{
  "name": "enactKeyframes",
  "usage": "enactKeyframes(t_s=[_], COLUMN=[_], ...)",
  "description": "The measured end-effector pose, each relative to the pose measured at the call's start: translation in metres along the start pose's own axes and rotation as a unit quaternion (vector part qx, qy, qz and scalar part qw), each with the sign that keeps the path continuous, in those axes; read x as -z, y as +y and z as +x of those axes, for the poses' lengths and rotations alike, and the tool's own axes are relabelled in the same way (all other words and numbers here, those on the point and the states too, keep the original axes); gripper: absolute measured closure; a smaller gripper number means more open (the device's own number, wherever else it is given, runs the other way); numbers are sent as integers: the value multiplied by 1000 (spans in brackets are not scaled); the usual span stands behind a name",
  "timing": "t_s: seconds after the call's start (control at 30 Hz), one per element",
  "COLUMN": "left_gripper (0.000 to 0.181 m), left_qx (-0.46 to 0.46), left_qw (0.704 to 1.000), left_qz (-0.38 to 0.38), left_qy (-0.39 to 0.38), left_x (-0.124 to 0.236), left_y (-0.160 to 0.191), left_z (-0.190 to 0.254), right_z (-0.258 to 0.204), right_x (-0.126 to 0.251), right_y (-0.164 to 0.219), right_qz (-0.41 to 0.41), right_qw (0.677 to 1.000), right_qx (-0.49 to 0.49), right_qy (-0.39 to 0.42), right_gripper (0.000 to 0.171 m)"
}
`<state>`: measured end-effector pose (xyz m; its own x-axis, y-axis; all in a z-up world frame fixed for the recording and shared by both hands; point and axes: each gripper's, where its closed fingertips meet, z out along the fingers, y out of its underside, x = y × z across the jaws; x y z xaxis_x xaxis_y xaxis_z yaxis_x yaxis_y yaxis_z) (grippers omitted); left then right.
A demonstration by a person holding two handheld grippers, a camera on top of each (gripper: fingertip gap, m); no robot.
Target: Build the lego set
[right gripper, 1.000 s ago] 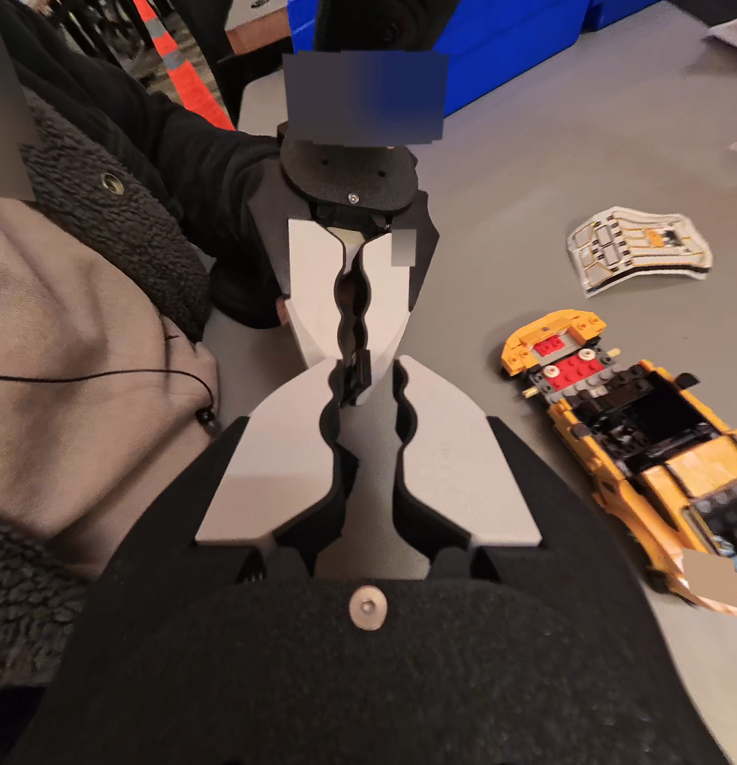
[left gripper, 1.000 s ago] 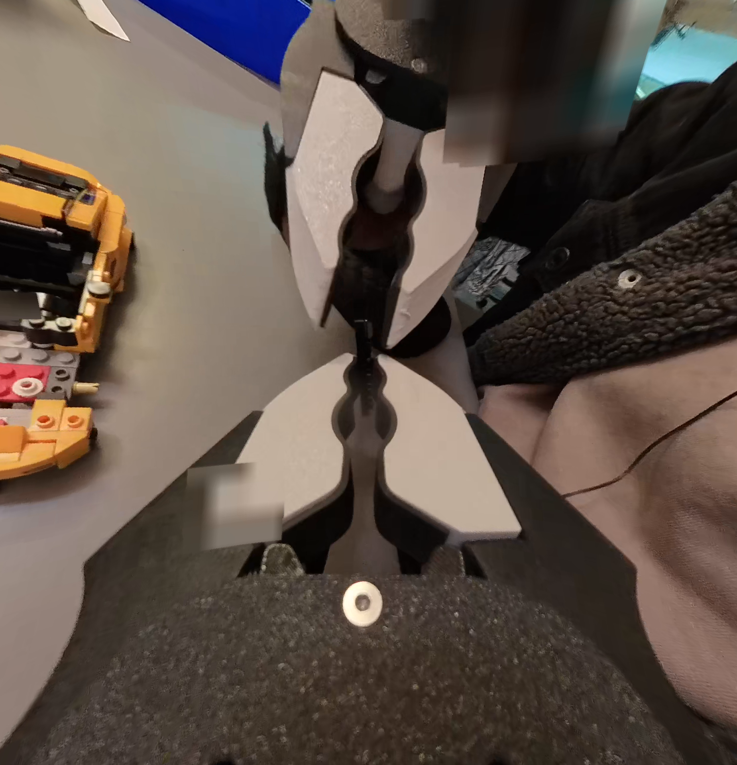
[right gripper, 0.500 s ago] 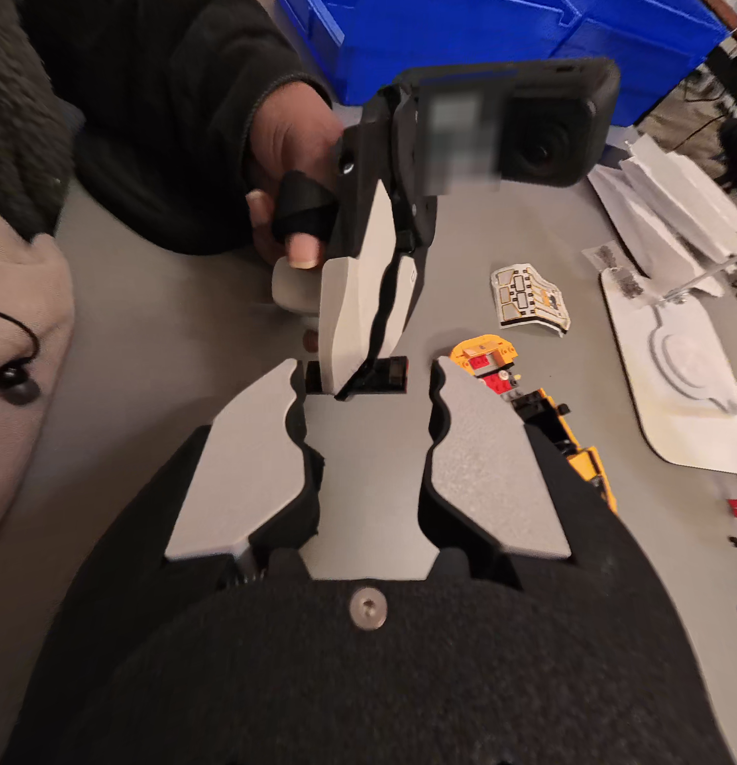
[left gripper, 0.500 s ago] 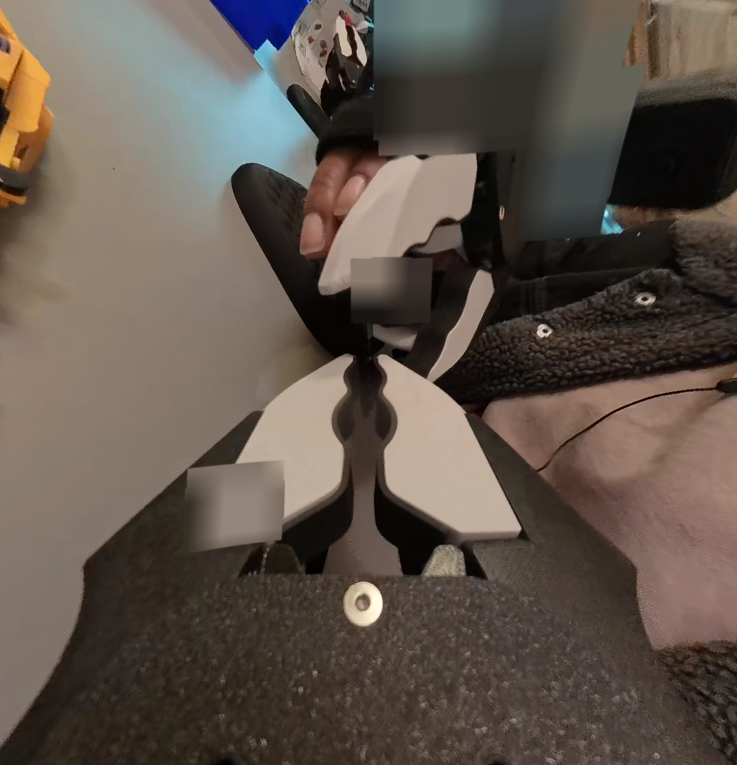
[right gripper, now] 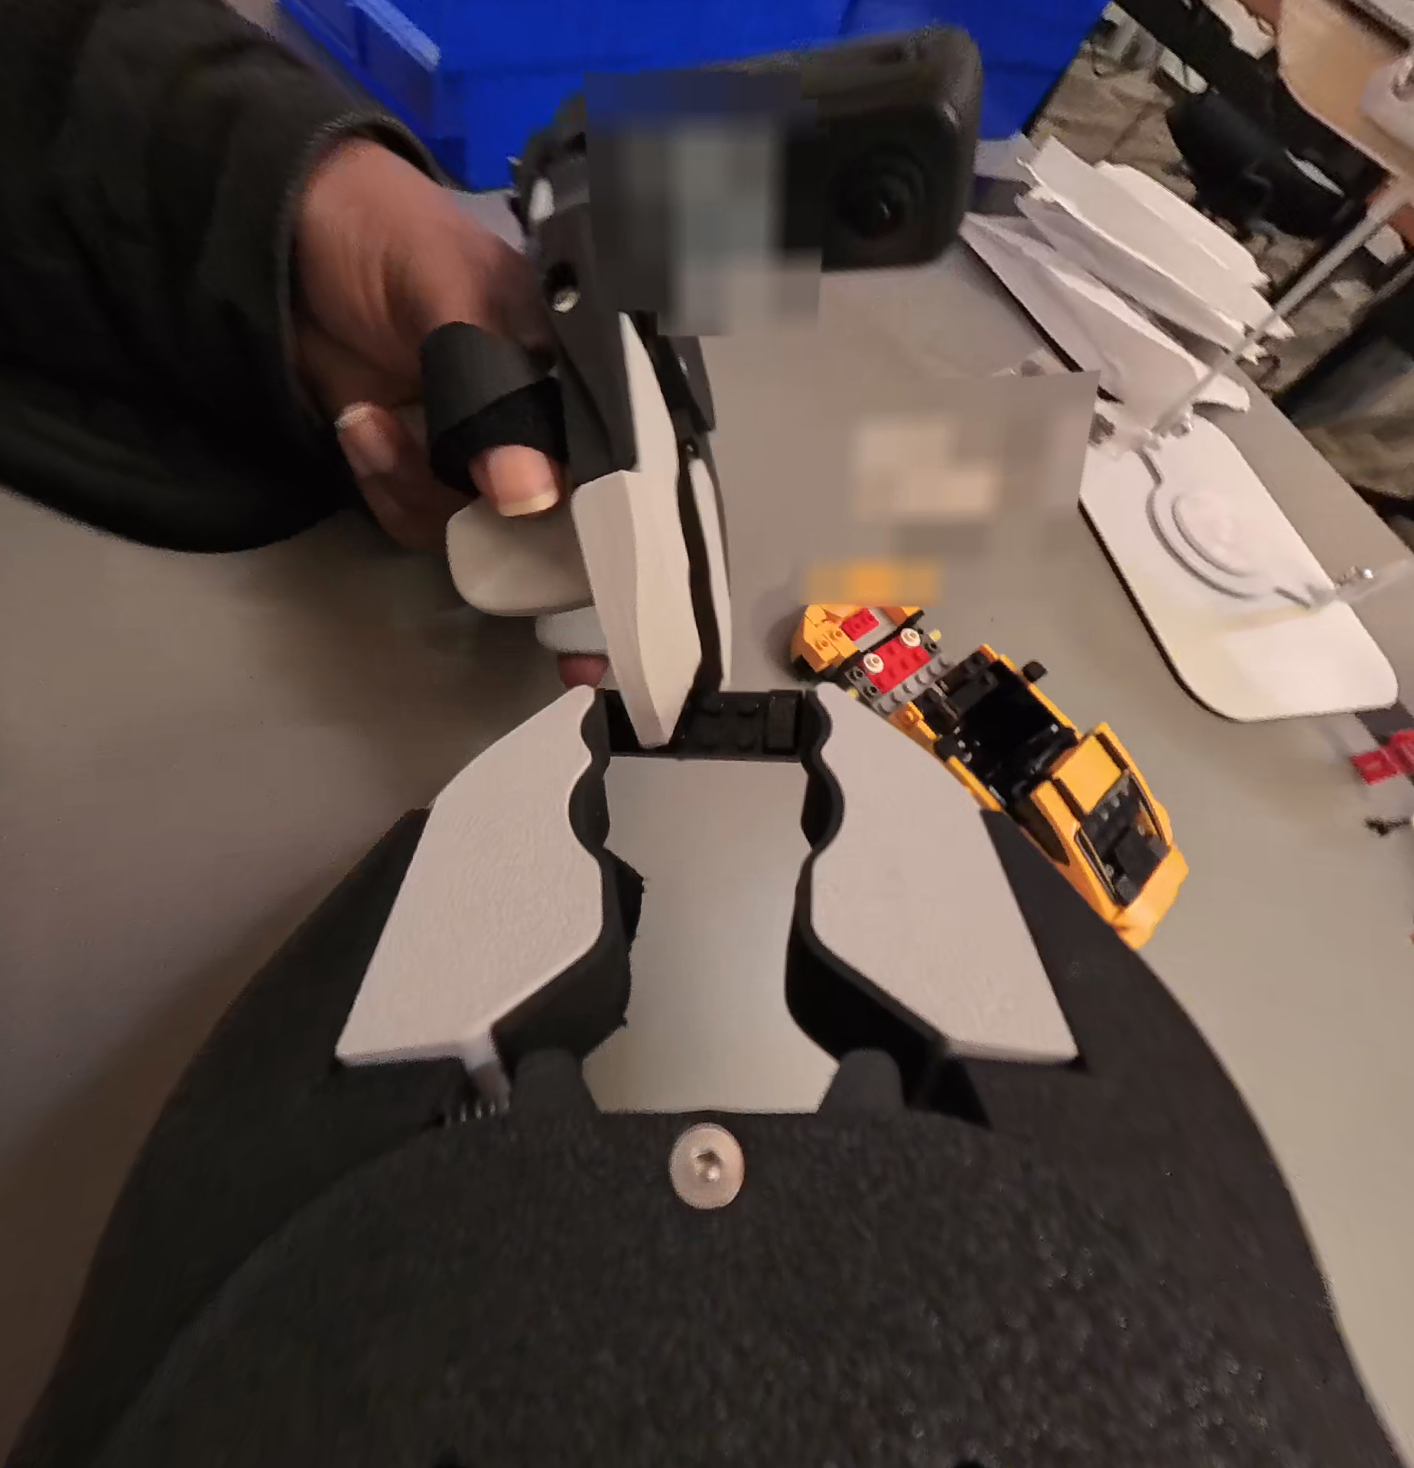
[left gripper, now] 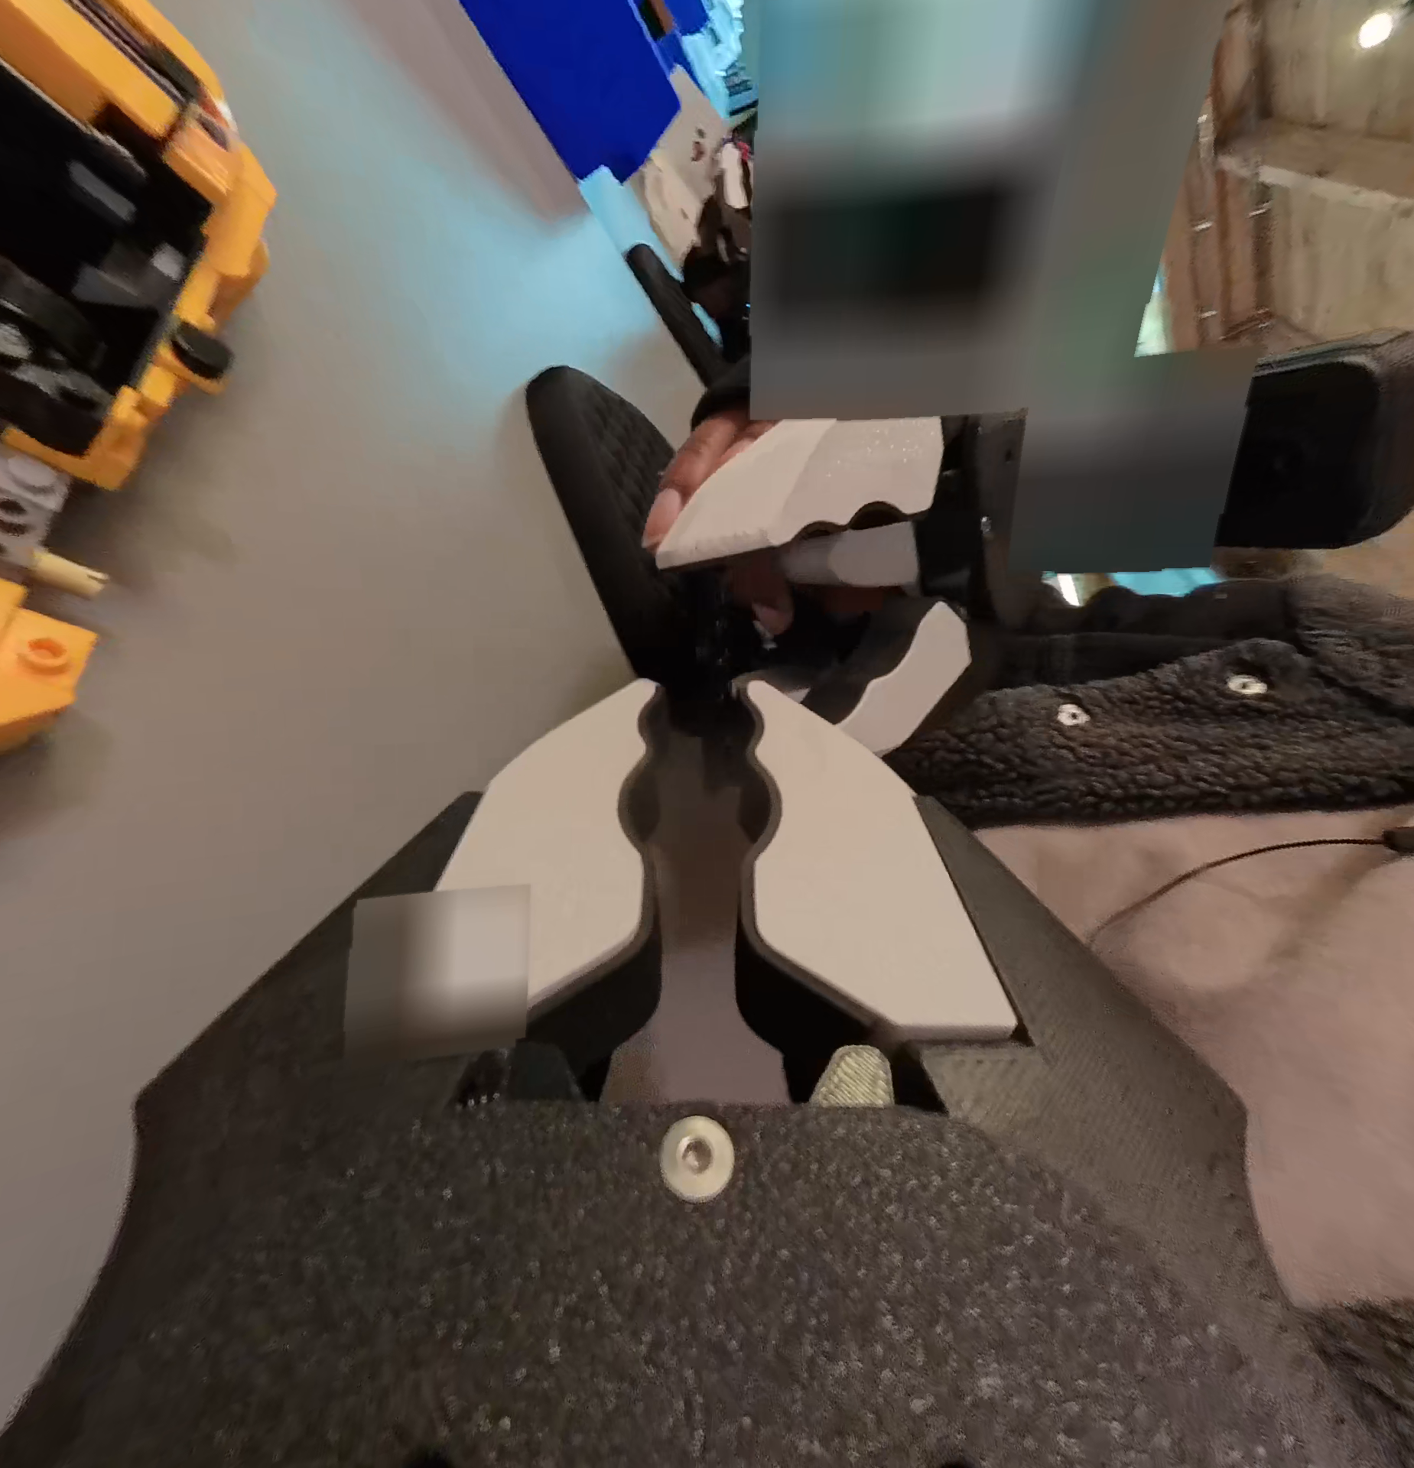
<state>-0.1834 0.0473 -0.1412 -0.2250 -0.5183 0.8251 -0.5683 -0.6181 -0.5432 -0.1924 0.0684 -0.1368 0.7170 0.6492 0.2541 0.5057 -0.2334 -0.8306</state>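
Note:
My left gripper (left gripper: 699,695) is shut on a small black lego piece (left gripper: 707,643), held above the grey table. In the right wrist view the left gripper (right gripper: 668,719) comes down from above and pinches the left part of the black piece (right gripper: 747,727). My right gripper (right gripper: 703,703) has its jaws wide apart, with the tips against the two ends of the piece. The right gripper also shows in the left wrist view (left gripper: 735,627). The part-built orange lego car (right gripper: 1005,747) lies on the table to the right; it also shows in the left wrist view (left gripper: 131,238).
Blue bins (right gripper: 767,32) stand at the back of the table. A white board (right gripper: 1244,620) and stacked papers (right gripper: 1124,238) lie at the right. Small loose pieces (right gripper: 1403,762) sit near the right edge. The person's dark jacket (left gripper: 1164,715) is close by.
The right gripper opened wider and swung round, and its tips now sit on both ends of the black piece. The left gripper kept its hold. The car came back into the left view.

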Motion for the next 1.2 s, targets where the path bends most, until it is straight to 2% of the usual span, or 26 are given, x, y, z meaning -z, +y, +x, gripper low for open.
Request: enactKeyframes(t_s=[0.07, 0.17, 0.2, 0.23, 0.37, 0.67, 0.93, 1.1, 1.2], left_gripper=[160, 160, 161, 164, 169, 169, 166, 164, 164], left_qx=[-37, -92, -104, -114, -137, -166, -233, -250, -252], left_qw=[998, 988, 984, 982, 974, 958, 923, 915, 913], left_qz=[-3, -7, 2, 4, -28, -28, -82, -96, -86], left_qy=[-53, -124, -144, -150, -176, -231, -294, -302, -308], left_x=[1, 5, 7, 8, 8, 22, 41, 44, 52], left_y=[-1, -4, -8, -10, -4, -4, 4, 6, 3], left_z=[-8, -16, -18, -16, -17, -27, -48, -54, -54], right_z=[3, 5, 0, -2, -3, 5, -5, -15, -18], right_x=[-3, -8, -9, -10, -11, 10, 16, -2, -13], right_y=[2, 6, 6, 4, 7, 19, 52, 54, 57], right_qz=[-9, -23, -24, -16, -31, -41, -127, -160, -175], right_qw=[1000, 998, 998, 998, 995, 995, 990, 982, 978], right_qx=[-19, -28, -25, -31, 3, -64, -57, -63, -64], right_qy=[21, 58, 53, 61, 89, 63, -21, -82, -92], right_gripper=[125, 126, 148, 155, 150, 138, 136, 132, 131])
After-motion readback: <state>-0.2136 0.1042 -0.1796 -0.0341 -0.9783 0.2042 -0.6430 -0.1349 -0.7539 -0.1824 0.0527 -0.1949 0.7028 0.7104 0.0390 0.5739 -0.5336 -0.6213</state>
